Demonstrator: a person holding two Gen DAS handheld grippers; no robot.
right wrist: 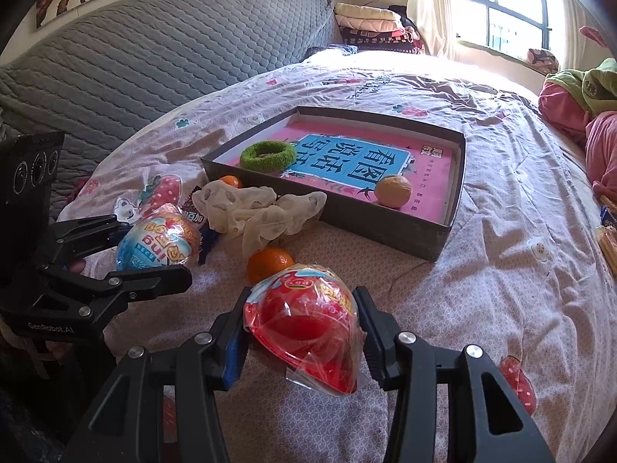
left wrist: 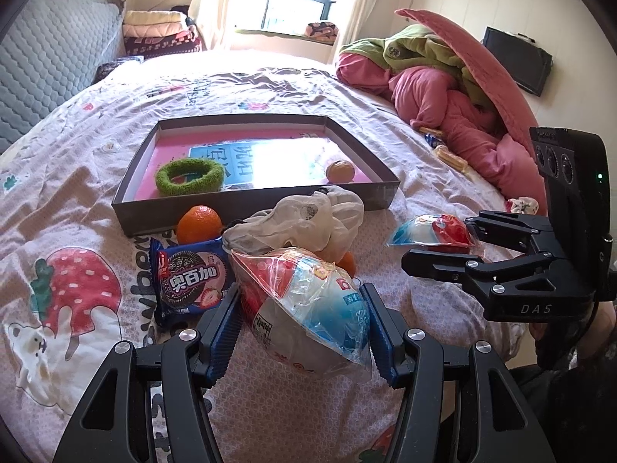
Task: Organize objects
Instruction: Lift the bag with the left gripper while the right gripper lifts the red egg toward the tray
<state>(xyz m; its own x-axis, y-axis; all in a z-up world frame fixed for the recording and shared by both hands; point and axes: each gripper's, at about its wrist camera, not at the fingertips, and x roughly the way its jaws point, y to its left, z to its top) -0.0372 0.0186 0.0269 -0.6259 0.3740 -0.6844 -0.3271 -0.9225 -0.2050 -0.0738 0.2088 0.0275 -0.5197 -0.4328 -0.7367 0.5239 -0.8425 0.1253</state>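
Note:
My left gripper [left wrist: 302, 328] is shut on a blue and white wrapped toy egg [left wrist: 308, 308], seen from the side in the right wrist view [right wrist: 158, 243]. My right gripper [right wrist: 300, 332] is shut on a red wrapped toy egg [right wrist: 304, 324], also seen in the left wrist view [left wrist: 432, 231]. Ahead lies a shallow dark box [left wrist: 127, 196] [right wrist: 443, 231] holding a pink book, a green fuzzy ring [left wrist: 191, 175] [right wrist: 268, 156] and a pale orange [left wrist: 340, 171] [right wrist: 393, 191].
On the bedspread in front of the box lie a cookie packet [left wrist: 191, 281], a crumpled pale cloth [left wrist: 304, 223] [right wrist: 254, 212], an orange [left wrist: 198, 223] [right wrist: 230, 181] and another orange [right wrist: 270, 262]. Pink and green bedding [left wrist: 443, 85] is piled at the right.

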